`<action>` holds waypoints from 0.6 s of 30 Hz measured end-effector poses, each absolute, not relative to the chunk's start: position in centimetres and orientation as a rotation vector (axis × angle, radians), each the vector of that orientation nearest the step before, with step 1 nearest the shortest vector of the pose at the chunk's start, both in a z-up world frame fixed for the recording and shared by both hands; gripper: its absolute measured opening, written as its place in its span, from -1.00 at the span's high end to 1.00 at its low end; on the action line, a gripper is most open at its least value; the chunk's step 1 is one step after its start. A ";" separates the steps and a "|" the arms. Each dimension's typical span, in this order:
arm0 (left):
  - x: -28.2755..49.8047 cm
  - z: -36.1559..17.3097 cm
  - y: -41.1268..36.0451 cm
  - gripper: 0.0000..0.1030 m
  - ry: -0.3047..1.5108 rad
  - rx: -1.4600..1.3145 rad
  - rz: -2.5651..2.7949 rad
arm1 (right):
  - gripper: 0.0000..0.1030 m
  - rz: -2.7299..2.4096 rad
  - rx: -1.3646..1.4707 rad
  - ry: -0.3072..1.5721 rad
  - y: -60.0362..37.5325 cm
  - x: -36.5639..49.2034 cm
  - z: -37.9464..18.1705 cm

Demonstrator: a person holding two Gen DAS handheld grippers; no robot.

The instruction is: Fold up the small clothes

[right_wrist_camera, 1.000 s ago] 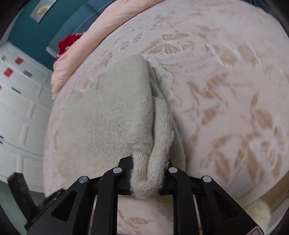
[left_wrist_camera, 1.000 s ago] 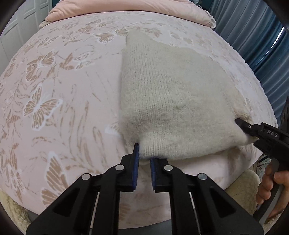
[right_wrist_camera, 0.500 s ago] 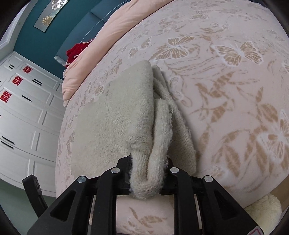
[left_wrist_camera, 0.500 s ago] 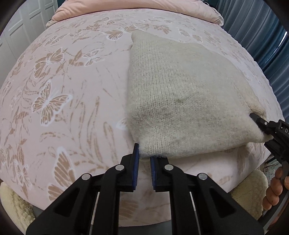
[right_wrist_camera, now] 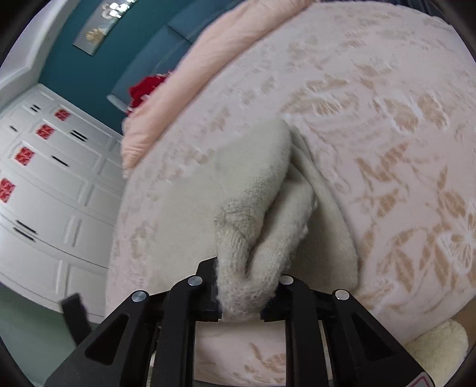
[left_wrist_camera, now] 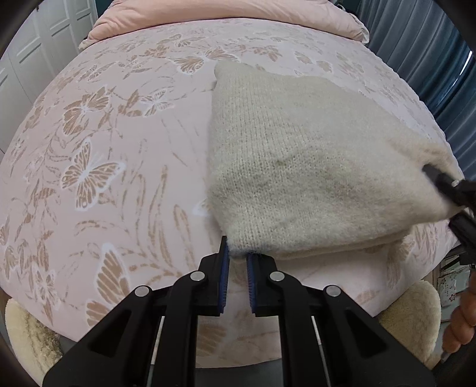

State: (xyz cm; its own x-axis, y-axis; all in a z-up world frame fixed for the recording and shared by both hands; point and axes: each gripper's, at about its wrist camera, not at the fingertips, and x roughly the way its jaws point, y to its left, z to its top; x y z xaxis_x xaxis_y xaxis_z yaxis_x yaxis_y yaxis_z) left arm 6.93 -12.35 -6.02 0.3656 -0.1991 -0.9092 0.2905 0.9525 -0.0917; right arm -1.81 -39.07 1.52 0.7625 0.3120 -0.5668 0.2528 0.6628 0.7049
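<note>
A cream-coloured knitted woollen garment (left_wrist_camera: 312,166) is seen lying folded on a pale pink bedspread printed with tan butterflies and leaves (left_wrist_camera: 98,166). It is placed on the near right part of the bed, with one corner pointing toward the far pink quilt roll (left_wrist_camera: 226,12) at the head of the bed.

In the left wrist view, the black left gripper with blue pads (left_wrist_camera: 237,262) is held at the near corner of the garment. Its fingers are set narrow, with a small gap between the pads, and the fuzzy edge of the corner is found just at the fingertips. Whether the wool is really pinched cannot be told.

The black right gripper (right_wrist_camera: 242,291) is closed on a thick bunch of the garment (right_wrist_camera: 253,238), which is pressed between its two fingers in the right wrist view. Several folded layers are seen rising from this bunch. In the left wrist view the tip of this gripper (left_wrist_camera: 446,184) is seen at the right corner of the garment, which is lifted a little above the bedspread there.

White panelled cupboard doors with red paper decorations (right_wrist_camera: 44,166) are visible to the left, and a fluffy cream rug (left_wrist_camera: 410,315) is seen on the floor below the bed edge. The right wrist view is somewhat blurred.
</note>
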 end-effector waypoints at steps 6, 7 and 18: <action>7.1 -6.1 -12.1 0.79 1.171 0.072 -0.338 | 0.72 -0.090 0.775 0.900 -41.3 -1.5 -3.6; 7.0 -6.4 -12.1 0.78 1.186 0.072 -0.345 | 0.72 -0.127 0.795 0.995 -41.7 -1.4 -6.5; 4.2 -4.0 -5.4 0.34 1.136 0.042 -0.324 | 0.17 0.030 0.464 0.910 -31.5 -5.2 -0.3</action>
State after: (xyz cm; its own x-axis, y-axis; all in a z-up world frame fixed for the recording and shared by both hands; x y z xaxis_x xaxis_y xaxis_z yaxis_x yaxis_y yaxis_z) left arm 4.16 -5.43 -4.01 0.3794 -0.2323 -0.8956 0.2746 0.9526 -0.1307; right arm -5.19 -31.46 -0.27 0.6202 0.2188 -0.7533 0.1683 0.9008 0.4002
